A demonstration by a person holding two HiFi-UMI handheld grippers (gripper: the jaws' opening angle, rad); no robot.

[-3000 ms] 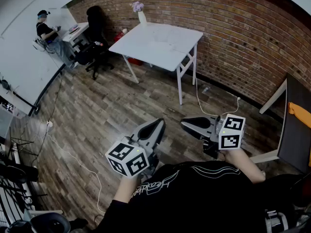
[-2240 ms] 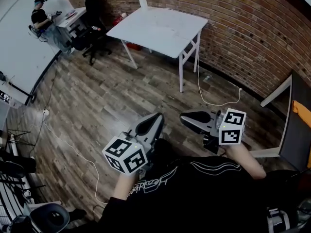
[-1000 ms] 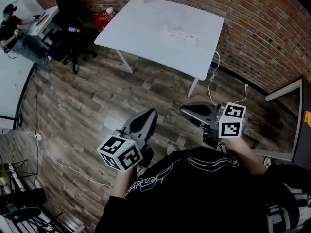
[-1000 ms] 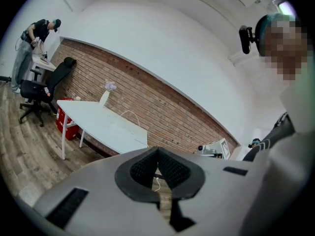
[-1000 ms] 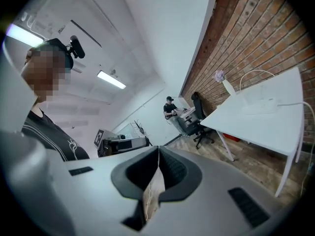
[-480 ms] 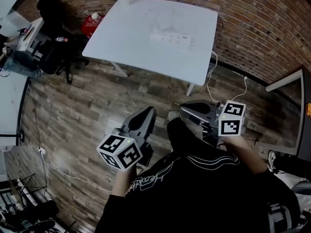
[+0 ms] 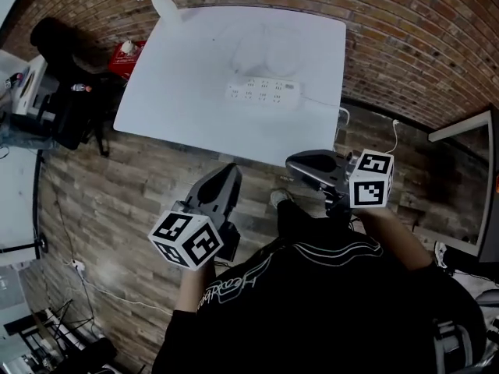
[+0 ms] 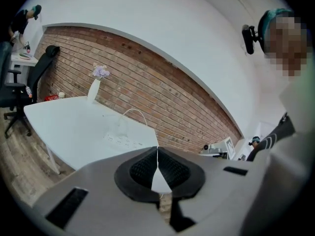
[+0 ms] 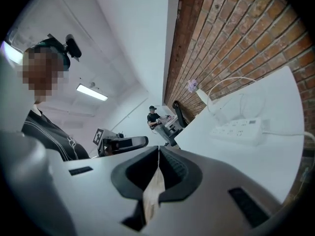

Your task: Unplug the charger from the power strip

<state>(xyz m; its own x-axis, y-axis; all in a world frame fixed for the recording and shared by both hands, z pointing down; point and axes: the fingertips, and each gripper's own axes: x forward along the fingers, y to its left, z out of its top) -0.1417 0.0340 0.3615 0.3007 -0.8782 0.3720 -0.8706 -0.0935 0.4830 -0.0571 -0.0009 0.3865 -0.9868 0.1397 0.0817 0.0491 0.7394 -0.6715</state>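
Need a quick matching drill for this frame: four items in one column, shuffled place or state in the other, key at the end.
Items:
1. power strip
2. vase
3. black chair
4. left claw

Place or state:
A. shut, nothing between its jaws
B. lying flat on the table, right of centre, cord running to the right edge
C. standing at the table's far-left corner
D. on the floor, left of the table

Pairs: 1-B, 2-C, 3-D, 4-A
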